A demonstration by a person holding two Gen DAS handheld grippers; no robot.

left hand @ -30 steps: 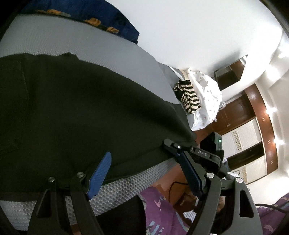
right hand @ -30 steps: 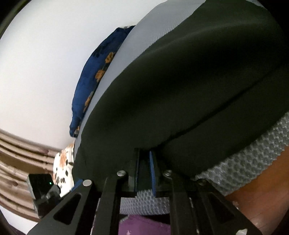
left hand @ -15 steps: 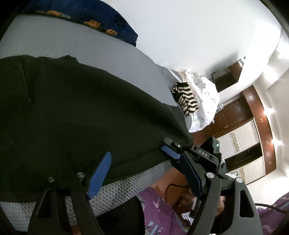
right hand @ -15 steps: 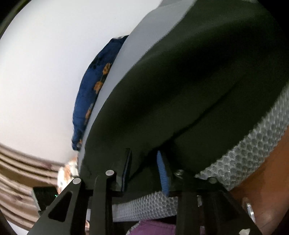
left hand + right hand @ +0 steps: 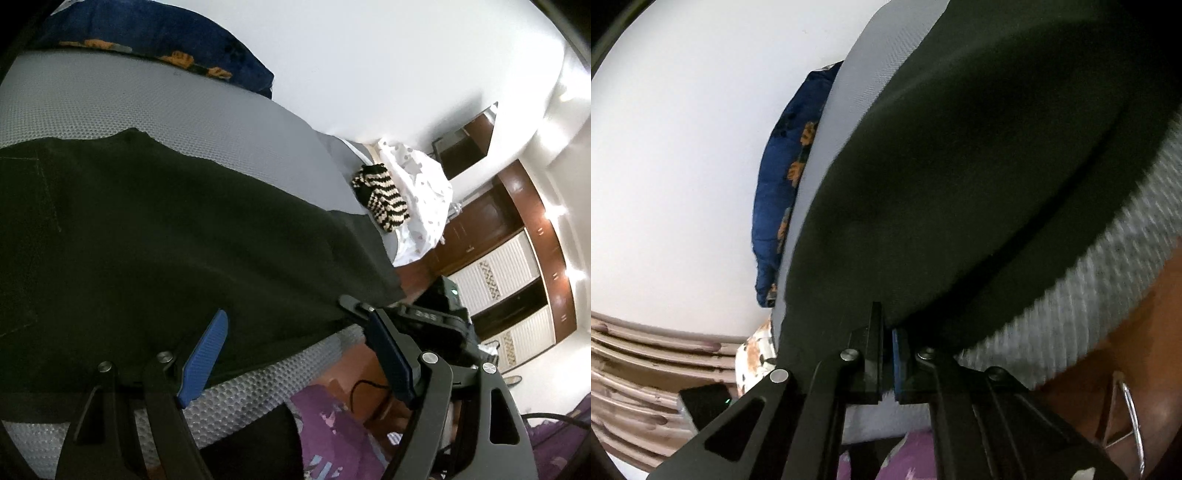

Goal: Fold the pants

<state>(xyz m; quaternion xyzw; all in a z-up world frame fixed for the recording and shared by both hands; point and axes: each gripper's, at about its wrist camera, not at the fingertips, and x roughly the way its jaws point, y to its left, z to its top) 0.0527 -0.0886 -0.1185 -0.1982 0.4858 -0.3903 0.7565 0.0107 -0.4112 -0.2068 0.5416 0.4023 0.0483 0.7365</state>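
While pants (image 5: 960, 166) lie ahead | right hand-held gripper (image 5: 886, 332) just closed, pinching their edge

— What are the pants (image 5: 155, 236) looking like?
— Dark, nearly black, lying spread flat across the grey bed (image 5: 207, 122), one edge hanging over its near side (image 5: 960, 206).

A home bedroom: a grey mattress bed (image 5: 229, 122) with a blue patterned pillow (image 5: 177, 40) at its far edge, and dark wooden wardrobes (image 5: 517, 258) along the wall.
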